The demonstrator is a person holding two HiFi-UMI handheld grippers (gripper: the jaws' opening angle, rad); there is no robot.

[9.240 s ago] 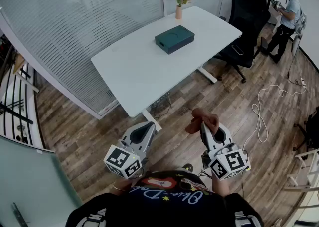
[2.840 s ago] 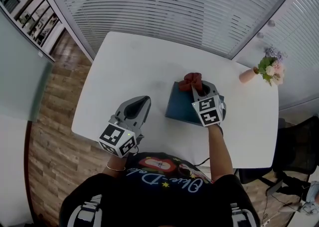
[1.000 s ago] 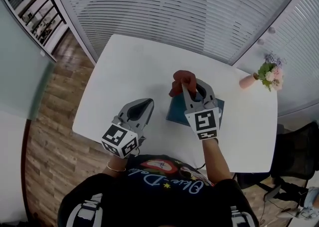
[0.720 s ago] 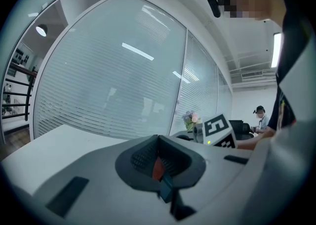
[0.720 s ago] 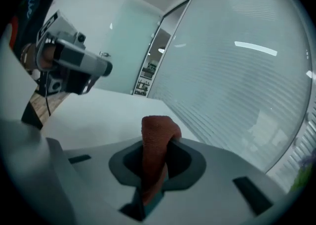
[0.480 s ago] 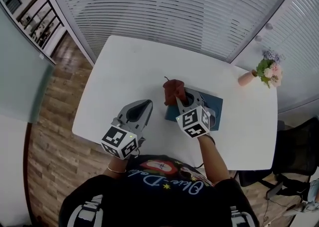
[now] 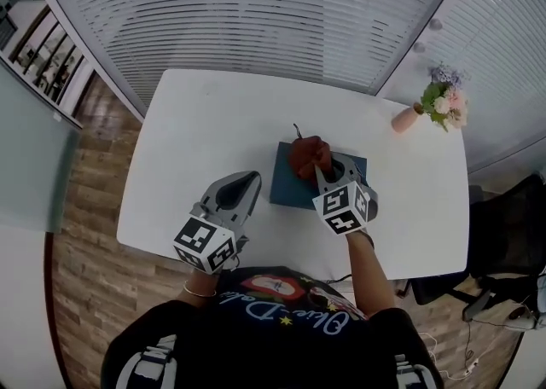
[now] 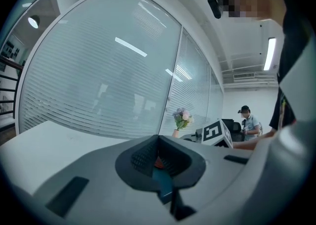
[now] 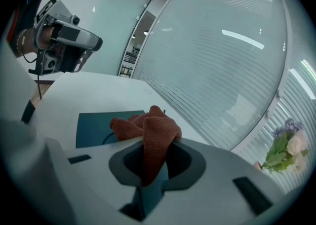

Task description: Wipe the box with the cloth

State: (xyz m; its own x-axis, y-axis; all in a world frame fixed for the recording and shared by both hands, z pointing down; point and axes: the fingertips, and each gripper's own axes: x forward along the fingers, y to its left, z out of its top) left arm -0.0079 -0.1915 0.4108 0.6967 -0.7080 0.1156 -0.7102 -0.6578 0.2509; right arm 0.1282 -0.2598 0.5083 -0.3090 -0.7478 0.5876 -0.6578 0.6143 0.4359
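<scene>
A dark teal box (image 7: pixel 287 188) lies flat near the middle of the white table (image 7: pixel 196 127). My right gripper (image 7: pixel 321 171) is shut on a bunched rust-red cloth (image 7: pixel 308 156), which rests on the box's top toward its far side. In the right gripper view the cloth (image 9: pixel 148 124) bulges out over the jaws of the right gripper (image 9: pixel 154 145), with the box (image 9: pixel 94 125) lying beyond it. My left gripper (image 7: pixel 249 177) hovers left of the box over the table's near edge, shut and holding nothing. In its own view the left gripper (image 8: pixel 159 139) has its jaw tips together.
A small pink vase of flowers (image 7: pixel 426 104) stands at the table's far right corner. Slatted blinds behind glass run along the far side. A black office chair (image 7: pixel 512 242) stands on the wood floor to the right. A person (image 8: pixel 245 121) stands far off.
My right gripper has slid the cloth rightward from the box's left edge onto its top. The left gripper has stayed where it was.
</scene>
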